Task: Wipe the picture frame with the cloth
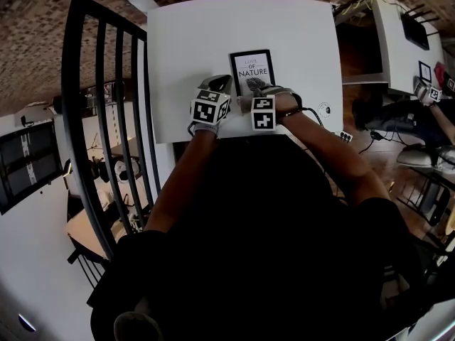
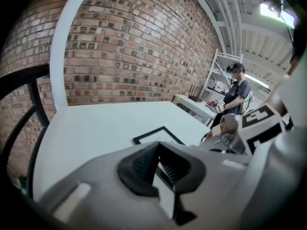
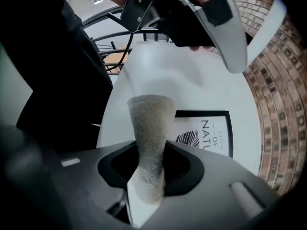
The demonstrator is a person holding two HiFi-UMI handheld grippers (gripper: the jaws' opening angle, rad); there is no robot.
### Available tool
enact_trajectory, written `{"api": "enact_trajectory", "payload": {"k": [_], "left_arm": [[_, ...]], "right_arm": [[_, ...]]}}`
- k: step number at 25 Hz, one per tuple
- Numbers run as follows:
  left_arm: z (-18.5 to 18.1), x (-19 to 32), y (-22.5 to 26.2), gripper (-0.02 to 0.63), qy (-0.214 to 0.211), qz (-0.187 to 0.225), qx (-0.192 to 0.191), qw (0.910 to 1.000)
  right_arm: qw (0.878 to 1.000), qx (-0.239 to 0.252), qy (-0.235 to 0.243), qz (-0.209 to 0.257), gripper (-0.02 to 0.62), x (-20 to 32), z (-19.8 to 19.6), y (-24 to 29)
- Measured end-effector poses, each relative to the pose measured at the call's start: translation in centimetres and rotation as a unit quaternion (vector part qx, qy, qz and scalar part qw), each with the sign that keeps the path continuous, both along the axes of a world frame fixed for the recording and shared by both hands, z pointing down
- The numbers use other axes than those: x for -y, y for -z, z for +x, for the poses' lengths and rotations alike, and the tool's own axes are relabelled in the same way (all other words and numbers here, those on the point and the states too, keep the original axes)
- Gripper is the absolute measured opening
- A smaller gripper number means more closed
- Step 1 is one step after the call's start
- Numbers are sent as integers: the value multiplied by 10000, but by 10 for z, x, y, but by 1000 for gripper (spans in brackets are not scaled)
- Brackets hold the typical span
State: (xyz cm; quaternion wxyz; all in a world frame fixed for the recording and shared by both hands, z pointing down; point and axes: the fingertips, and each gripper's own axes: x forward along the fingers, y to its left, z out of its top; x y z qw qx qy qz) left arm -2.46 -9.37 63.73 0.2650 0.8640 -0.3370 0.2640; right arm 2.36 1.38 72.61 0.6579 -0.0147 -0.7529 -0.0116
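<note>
A black-edged picture frame (image 1: 253,68) printed "LOVE OF NATURE" lies flat on the white table (image 1: 206,34). In the right gripper view, my right gripper (image 3: 149,150) is shut on a rolled grey cloth (image 3: 149,121) that sticks out forward, its end hanging over the table beside the picture frame (image 3: 208,133). From the head view, the right gripper (image 1: 261,89) sits at the frame's near edge. My left gripper (image 1: 219,85) is just left of the frame. Its pads (image 2: 139,164) meet at the tips with nothing seen between them, low over the frame's corner (image 2: 156,135).
A black metal railing (image 1: 106,119) runs along the table's left side. A brick wall (image 2: 129,47) stands behind the table. A person (image 2: 236,92) stands by a white shelf (image 2: 218,75) at the far right. Another table (image 1: 394,34) stands to the right.
</note>
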Motion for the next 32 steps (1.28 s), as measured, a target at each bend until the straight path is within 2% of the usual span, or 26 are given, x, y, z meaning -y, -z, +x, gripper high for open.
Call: {"api": "enact_trajectory", "payload": {"k": [15, 18, 20, 23, 25, 27, 30, 32], "left_arm": [[15, -3, -3, 0, -238, -36, 27, 9997], [15, -1, 3, 0, -238, 26, -83, 9997], [13, 4, 11, 0, -221, 137, -197, 9995], [15, 14, 34, 0, -194, 424, -421, 9980], [18, 22, 58, 0, -186, 717, -628, 9953], [20, 31, 89, 0, -150, 1079, -894, 9900], [24, 45, 143, 0, -110, 1675, -1344, 9766], [27, 50, 180, 0, -147, 2056, -1599, 9654]], "right_arm": [[9934, -250, -1104, -185, 129, 0, 107, -3], [9871, 283, -1574, -112, 129, 13, 101, 11], [9754, 874, -2021, -54, 129, 31, 88, 28], [9469, 1893, -2594, 168, 129, 66, 65, 66], [9179, 2644, -2934, 393, 129, 91, 52, 101], [8781, 3497, -3197, 666, 129, 116, 42, 144], [8085, 4692, -3368, 1127, 129, 142, 31, 221], [7792, 5166, -3257, 1412, 129, 149, 28, 263]]}}
